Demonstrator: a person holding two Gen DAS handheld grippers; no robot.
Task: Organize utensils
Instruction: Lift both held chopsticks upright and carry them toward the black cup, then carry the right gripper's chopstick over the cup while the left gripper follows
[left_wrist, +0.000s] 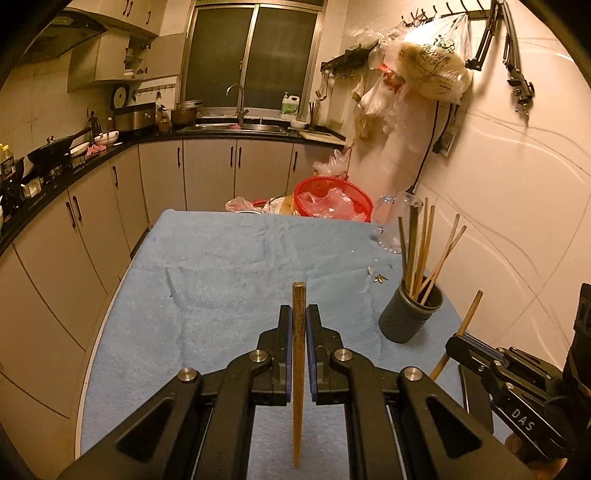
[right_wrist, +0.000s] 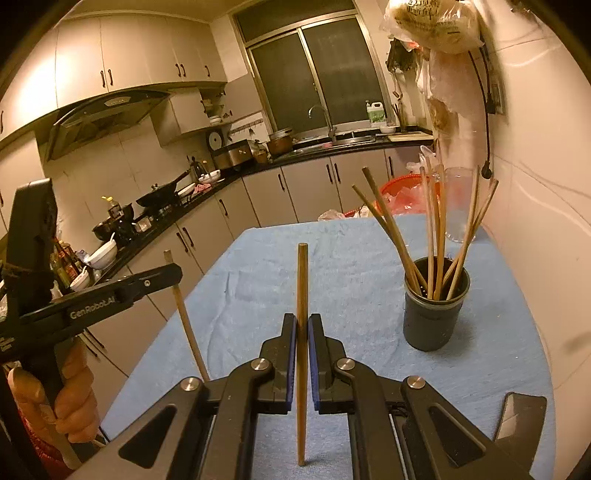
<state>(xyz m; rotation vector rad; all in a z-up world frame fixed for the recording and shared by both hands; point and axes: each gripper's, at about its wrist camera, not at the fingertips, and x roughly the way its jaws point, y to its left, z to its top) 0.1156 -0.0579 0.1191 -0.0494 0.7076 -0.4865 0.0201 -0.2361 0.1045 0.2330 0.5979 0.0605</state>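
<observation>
Since each pair of tongs is clamped on a single chopstick, we judge the step in hand to be carrying them to the dark holder (right_wrist: 436, 306) at the right of both frames. The left tongs (left_wrist: 299, 314) pinch a square-topped chopstick (left_wrist: 298, 369) upright at frame centre; the right tongs (right_wrist: 302, 321) pinch a round-topped chopstick (right_wrist: 302, 354) likewise. To do it well, we should go one stick at a time, bring the lower tip over the holder's mouth, thread it between the sticks fanned out inside, and release only once it is well in. The holder is a plain grey cylinder on the blue-covered bench (right_wrist: 258, 288), with several pale wooden chopsticks (right_wrist: 432, 229) leaning outward in it.
</observation>
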